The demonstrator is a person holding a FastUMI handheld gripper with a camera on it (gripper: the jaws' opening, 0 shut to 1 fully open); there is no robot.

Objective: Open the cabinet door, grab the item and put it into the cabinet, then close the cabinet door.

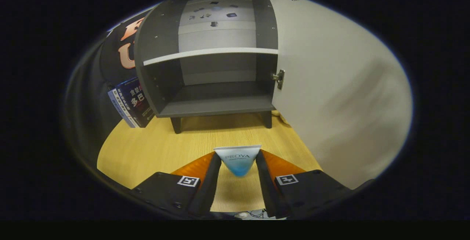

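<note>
A small dark grey cabinet (pixel 216 104) stands on the wooden table beyond my fingers, its white door (pixel 330 96) swung wide open to the right. Inside are a white shelf (pixel 209 54) and a bare lower floor. My gripper (pixel 238 163) is shut on a white and blue tube (pixel 238 159), held between both fingertips above the table, some way in front of the cabinet's lower opening.
Two dark blue books (pixel 132 102) lean against the cabinet's left side. The open door fills the space to the right of the fingers. The wooden table (pixel 147 151) stretches between the fingers and the cabinet's feet.
</note>
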